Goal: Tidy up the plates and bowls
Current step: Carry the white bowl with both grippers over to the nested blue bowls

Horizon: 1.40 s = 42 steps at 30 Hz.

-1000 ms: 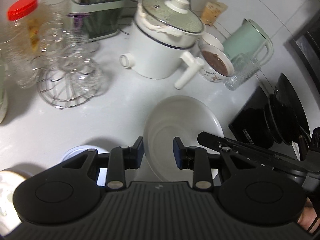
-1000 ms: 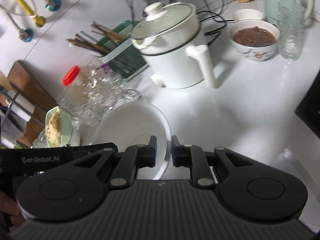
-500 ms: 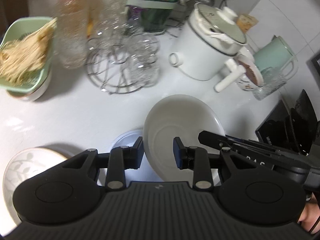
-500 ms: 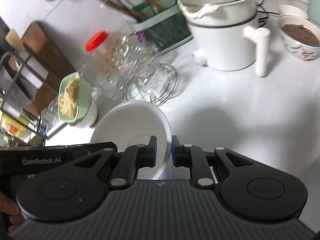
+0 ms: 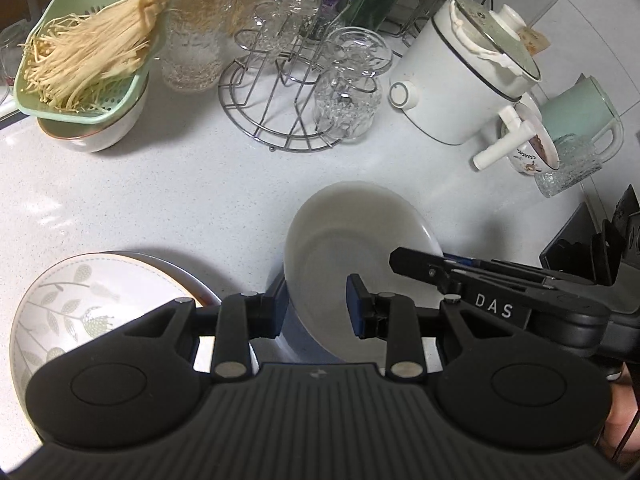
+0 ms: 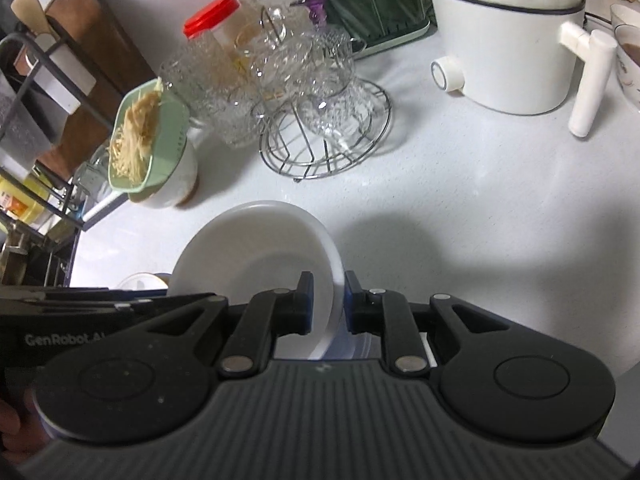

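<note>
A plain white plate (image 5: pixel 352 236) is held tilted above the counter by both grippers. My left gripper (image 5: pixel 316 312) has its jaws on either side of the plate's left rim. My right gripper (image 6: pixel 327 304) is shut on the opposite rim of the white plate (image 6: pixel 256 248). A leaf-patterned plate (image 5: pixel 76 300) lies at the lower left on a stack. A bluish plate (image 5: pixel 304 344) lies under the held one.
A green colander of noodles (image 5: pixel 84 52) sits on a white bowl at the back left. A wire rack with glass cups (image 5: pixel 304 92), a white electric pot (image 5: pixel 464 88), a filled bowl (image 5: pixel 532 148) and a mint kettle (image 5: pixel 580 116) stand behind.
Both grippers have carried the white plate to the left along the counter. The patterned plate stack and the noodle colander have come into view. Both grips look unchanged.
</note>
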Motion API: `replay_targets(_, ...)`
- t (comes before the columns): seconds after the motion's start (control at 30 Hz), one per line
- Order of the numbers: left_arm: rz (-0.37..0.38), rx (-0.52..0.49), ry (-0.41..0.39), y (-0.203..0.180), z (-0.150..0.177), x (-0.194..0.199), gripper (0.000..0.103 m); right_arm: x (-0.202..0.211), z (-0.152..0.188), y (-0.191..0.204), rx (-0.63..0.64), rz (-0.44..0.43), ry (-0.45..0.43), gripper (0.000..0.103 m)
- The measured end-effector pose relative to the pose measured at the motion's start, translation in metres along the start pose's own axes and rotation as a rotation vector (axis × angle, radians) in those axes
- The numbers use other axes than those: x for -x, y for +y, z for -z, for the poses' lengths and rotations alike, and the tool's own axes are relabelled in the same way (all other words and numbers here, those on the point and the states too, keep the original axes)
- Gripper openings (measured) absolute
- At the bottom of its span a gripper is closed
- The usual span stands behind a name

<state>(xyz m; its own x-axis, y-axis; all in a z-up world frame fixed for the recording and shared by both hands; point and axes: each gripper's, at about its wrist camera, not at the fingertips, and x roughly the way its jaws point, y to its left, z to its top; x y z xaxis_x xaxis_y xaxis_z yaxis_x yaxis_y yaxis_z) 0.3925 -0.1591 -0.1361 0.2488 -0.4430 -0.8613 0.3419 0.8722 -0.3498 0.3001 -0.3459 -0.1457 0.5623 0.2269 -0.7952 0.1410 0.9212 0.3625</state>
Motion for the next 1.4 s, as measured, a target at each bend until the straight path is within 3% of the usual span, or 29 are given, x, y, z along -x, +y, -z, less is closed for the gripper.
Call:
replay_targets(0.37,0.008,0.019,0.024,0.006,-0.009,0.0,0.035,-0.005,0.001,0.006,0.043,0.05,0.016,0.019)
replay_targets(0.5,-0.017,0.007,0.029,0.009,-0.015,0.002,0.051,0.001,-0.002,0.003,0.019,0.057,-0.024,0.02)
replay_targets(0.63,-0.047,-0.023,0.05,0.014,-0.018,-0.008,0.056,-0.001,-0.004,-0.005,-0.027,0.047,-0.035,0.047)
replay_targets(0.93,-0.071,-0.11,0.083,0.013,-0.012,-0.037,0.055,-0.022,0.002,-0.019,-0.078,0.014,0.022,0.045)
replay_targets(1.27,-0.067,-0.095,0.082,0.01,-0.01,-0.043,0.055,-0.048,0.013,-0.031,-0.123,0.007,0.122,0.018)
replay_targets(1.4,-0.064,-0.09,0.076,0.008,-0.01,-0.041,0.055,-0.046,0.015,-0.034,-0.136,0.01,0.123,0.014)
